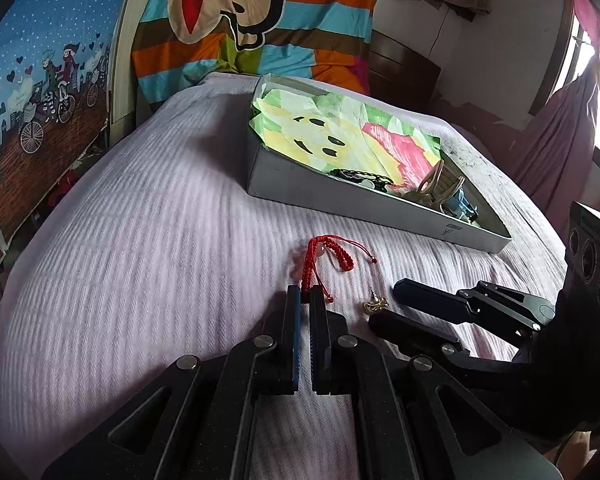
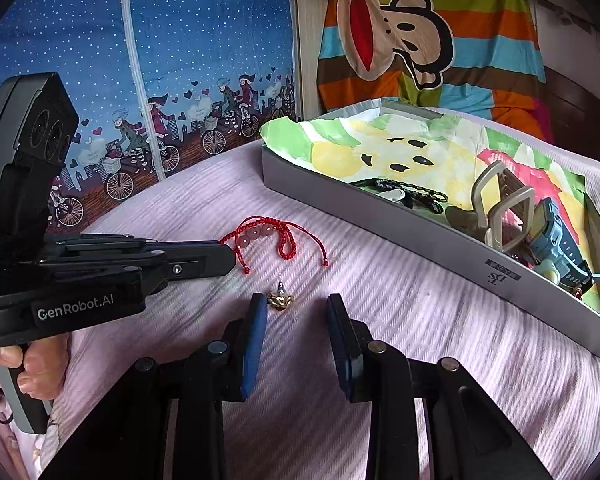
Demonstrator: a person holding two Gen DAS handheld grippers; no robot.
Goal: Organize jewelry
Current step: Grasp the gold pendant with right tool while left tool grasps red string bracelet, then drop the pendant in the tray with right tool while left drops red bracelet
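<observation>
A red braided cord bracelet (image 1: 327,259) with pink beads lies on the pink bedspread; it also shows in the right wrist view (image 2: 269,237). My left gripper (image 1: 306,295) is shut on the end of this bracelet, seen from the side in the right wrist view (image 2: 230,258). A small gold earring (image 2: 280,300) lies just right of it, also in the left wrist view (image 1: 375,305). My right gripper (image 2: 297,305) is open, its fingers on either side of the earring, empty. A grey shallow box (image 1: 340,198) lined with painted paper holds watches and a dark chain bracelet (image 2: 400,194).
The box (image 2: 440,256) sits to the right and beyond the jewelry, with a blue watch (image 2: 556,236) and beige strap watch (image 2: 500,208) in its near end. A striped monkey blanket (image 1: 256,20) and a blue printed curtain (image 2: 160,92) stand behind the bed.
</observation>
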